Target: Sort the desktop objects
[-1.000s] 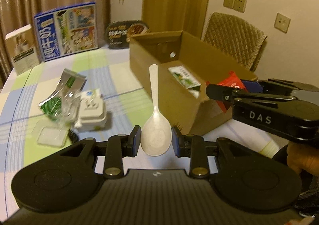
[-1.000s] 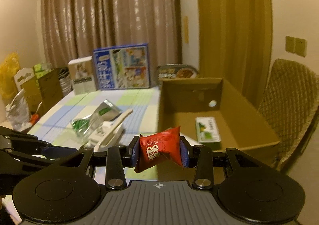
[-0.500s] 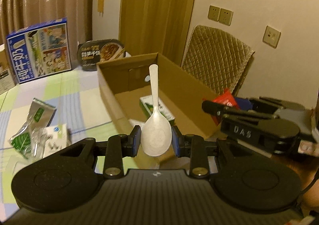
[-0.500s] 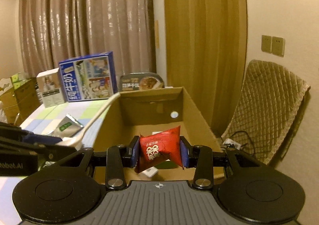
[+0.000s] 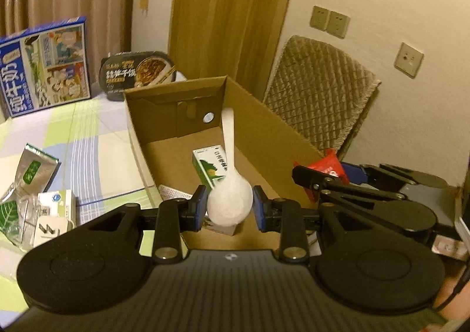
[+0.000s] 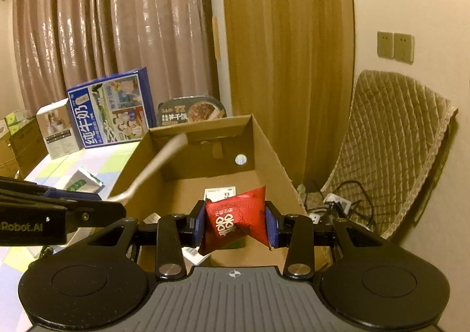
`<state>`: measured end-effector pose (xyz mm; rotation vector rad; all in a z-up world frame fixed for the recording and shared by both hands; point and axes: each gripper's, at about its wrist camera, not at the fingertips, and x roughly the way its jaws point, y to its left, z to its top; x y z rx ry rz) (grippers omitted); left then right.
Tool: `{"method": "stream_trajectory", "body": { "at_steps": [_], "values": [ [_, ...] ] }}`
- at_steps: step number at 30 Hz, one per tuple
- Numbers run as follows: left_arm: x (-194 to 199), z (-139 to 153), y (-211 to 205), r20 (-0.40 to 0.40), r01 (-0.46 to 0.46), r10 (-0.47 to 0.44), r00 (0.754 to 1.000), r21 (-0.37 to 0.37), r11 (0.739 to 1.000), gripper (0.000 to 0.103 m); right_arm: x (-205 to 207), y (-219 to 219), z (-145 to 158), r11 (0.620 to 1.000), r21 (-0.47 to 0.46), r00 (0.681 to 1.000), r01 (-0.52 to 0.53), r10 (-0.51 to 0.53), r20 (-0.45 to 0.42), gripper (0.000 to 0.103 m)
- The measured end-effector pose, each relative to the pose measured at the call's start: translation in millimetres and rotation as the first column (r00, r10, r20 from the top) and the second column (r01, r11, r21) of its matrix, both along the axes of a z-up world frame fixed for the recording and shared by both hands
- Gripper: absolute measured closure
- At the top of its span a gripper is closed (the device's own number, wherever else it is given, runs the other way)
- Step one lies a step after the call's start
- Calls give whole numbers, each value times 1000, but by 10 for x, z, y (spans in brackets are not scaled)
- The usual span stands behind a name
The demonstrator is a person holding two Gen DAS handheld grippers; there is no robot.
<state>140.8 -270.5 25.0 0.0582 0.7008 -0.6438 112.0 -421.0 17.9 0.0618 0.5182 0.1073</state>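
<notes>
Green carton inside cardboard box

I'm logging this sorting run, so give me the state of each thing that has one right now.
left gripper: shut on the white spoon, held over the box
right gripper: shut on the red packet
cardboard box: open-topped, green-and-white carton lying inside
silver pouch: lying on the table

Home interior indicated: pleated curtains drawn behind worktop covered with checked cloth; quilted chair set against wall; wall sockets fitted; wooden door seen; milk carton box and instant meal tray kept on worktop.
</notes>
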Motion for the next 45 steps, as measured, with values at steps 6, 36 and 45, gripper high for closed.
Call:
{"method": "stream_trajectory", "body": {
  "at_steps": [6,36,45],
  "values": [
    [1,-48,64,-1,-13,13,1000,5,1000,76,26,-9,-38,1000,1,1000,2,-2,-9,65],
    [-456,-50,757,44,-125,123,991,56,991,11,-317,130,32,998,58,999,16,-14,-45,20],
    [-673,-65,1140,49,-201,197,979,105,974,2,-654,431,121,995,98,995,-20,30,-96,4]
  ]
}}
